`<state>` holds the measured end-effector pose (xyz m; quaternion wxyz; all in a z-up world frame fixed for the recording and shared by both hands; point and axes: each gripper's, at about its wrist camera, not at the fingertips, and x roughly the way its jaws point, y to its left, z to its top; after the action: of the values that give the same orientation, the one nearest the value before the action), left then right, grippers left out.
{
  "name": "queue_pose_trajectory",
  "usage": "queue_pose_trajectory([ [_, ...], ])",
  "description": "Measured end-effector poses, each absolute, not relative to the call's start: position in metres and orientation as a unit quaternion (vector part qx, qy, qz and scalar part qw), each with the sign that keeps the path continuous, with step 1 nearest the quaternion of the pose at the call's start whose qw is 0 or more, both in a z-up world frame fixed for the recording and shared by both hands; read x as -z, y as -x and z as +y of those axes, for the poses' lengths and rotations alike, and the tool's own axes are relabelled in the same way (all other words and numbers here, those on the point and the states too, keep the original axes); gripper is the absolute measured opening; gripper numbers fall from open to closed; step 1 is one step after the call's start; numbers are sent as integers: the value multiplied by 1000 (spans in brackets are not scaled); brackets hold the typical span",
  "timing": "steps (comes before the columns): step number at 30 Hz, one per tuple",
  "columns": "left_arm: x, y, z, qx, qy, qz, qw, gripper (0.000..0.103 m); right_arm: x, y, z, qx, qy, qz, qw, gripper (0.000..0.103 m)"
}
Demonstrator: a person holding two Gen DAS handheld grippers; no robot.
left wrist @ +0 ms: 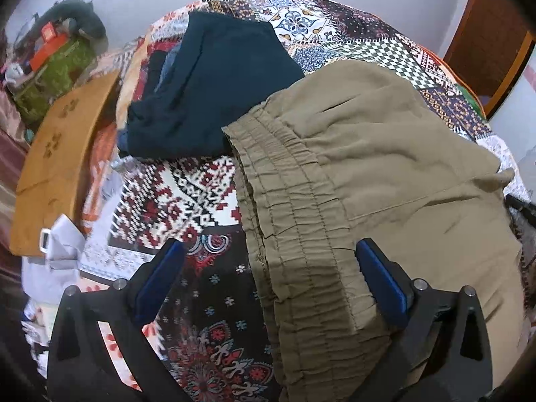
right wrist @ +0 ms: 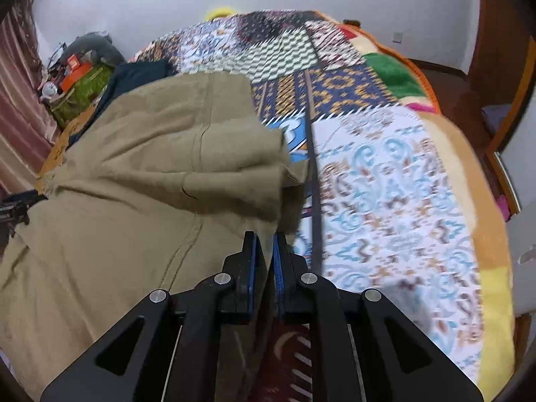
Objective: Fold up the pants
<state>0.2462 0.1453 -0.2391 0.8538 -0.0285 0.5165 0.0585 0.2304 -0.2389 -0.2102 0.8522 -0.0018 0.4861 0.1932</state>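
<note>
The right gripper point(right wrist: 264, 251) points steeply down, its jaws clamped on a fold of the khaki pants point(right wrist: 140, 174) at their right edge. The left gripper point(left wrist: 268, 268) tilts down too, jaws wide apart, straddling the elastic waistband point(left wrist: 301, 234) without pinching it. One pair of khaki pants lies on the patterned quilt point(right wrist: 385, 174); one dark folded garment point(left wrist: 214, 83) sits beyond, far left.

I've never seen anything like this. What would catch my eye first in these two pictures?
Probably the khaki pants, sprawled across a loud patchwork bedspread. The right gripper pinches a fold of their cloth at the bottom of its view, while the left gripper stands wide open over the gathered waistband. Beyond the waistband lies a dark navy garment.
</note>
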Motion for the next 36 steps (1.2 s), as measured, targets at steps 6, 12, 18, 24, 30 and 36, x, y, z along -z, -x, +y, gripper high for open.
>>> queue_pose_trajectory([
  [6, 214, -244, 136, -59, -10, 494, 868, 103, 187, -230, -262, -176, 2, 466, 867, 9],
  [12, 201, -260, 144, -50, 8, 491, 870, 103, 169, -245, -254, -202, -16, 441, 875, 27],
  [18, 221, -286, 153, -43, 30, 529, 847, 103, 178, -272, -225, -236, -8, 444, 865, 55],
  [24, 244, -301, 157, -28, 67, 555, 829, 103, 217, -302, -218, -260, -38, 503, 824, 56],
  [30, 255, -301, 165, -13, 110, 560, 821, 103, 229, -298, -213, -273, -27, 505, 818, 18],
  [36, 246, -294, 153, -65, 25, 526, 848, 97, 224, -289, -199, -270, 47, 475, 836, 11],
])
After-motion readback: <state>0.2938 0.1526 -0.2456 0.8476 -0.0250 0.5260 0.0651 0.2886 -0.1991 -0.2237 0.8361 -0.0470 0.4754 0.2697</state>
